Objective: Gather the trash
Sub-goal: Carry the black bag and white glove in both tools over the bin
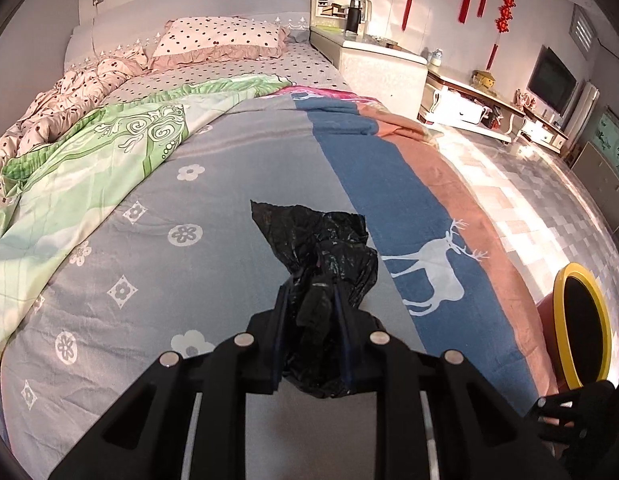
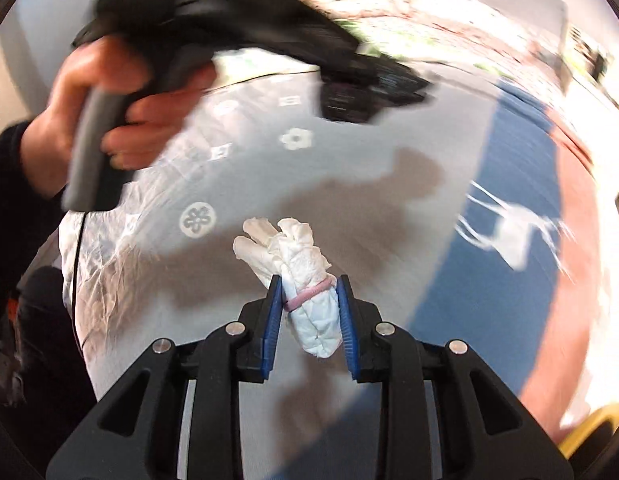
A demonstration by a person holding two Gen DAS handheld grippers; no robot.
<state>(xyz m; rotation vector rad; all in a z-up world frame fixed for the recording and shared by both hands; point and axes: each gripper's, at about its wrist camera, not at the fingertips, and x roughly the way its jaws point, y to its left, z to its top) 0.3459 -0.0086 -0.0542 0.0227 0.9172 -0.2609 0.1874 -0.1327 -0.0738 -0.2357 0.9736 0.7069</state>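
My left gripper (image 1: pixel 311 294) is shut on a crumpled black plastic bag (image 1: pixel 329 240) and holds it above the bed's grey flowered cover (image 1: pixel 213 208). My right gripper (image 2: pixel 309 284) is shut on a white tissue bundle (image 2: pixel 301 272) bound with a pink rubber band, held above the same cover (image 2: pixel 349 160). The right wrist view is blurred by motion. The left gripper body (image 2: pixel 269 40) and the hand holding it show at the top left of that view. A yellow-rimmed bin (image 1: pixel 581 316) with a black liner stands on the floor at the bed's right side; its rim also shows in the right wrist view (image 2: pixel 593 428).
A green quilt (image 1: pixel 89 160) and a dotted pillow (image 1: pixel 221 36) lie at the bed's far end. A white bedside cabinet (image 1: pixel 381 68), a low TV bench (image 1: pixel 481 108) and a tiled floor (image 1: pixel 549 200) are to the right. A clear plastic sheet (image 2: pixel 109 248) lies on the cover's left.
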